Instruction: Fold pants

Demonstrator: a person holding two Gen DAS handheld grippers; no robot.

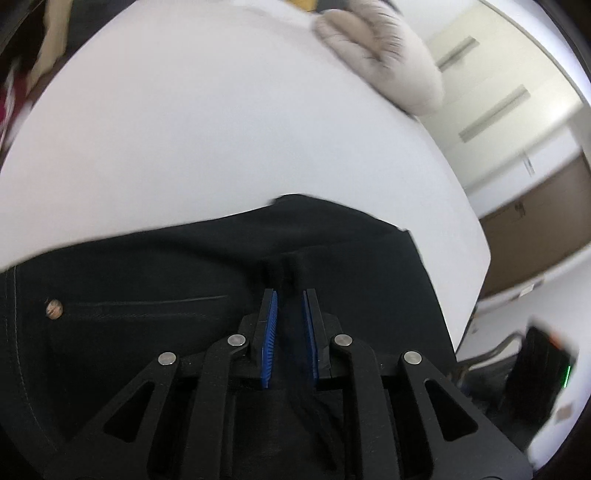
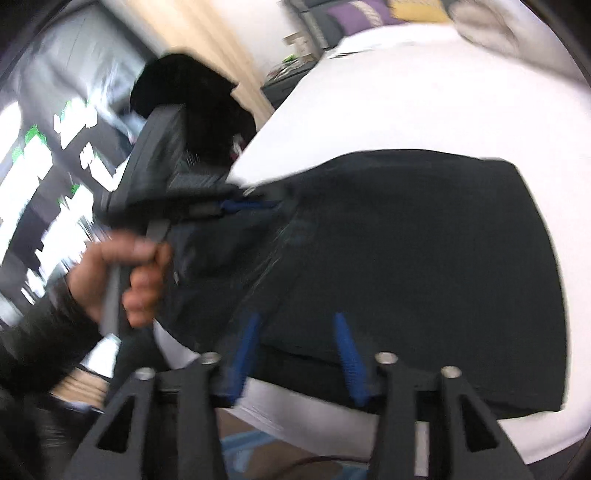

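Note:
Black pants lie folded on a white table, with a metal rivet and pocket seam at the left. My left gripper rests on them, its blue pads nearly together with a raised ridge of the fabric pinched between the tips. In the right wrist view the pants form a dark rectangle, and the left gripper grips their left edge, held by a hand. My right gripper hovers over the near edge of the pants, its blue pads apart with nothing pressed between them.
A beige fluffy garment lies at the table's far side. The table edge drops off at the right, beyond it a black device with a green light. In the right wrist view a purple item sits beyond the table.

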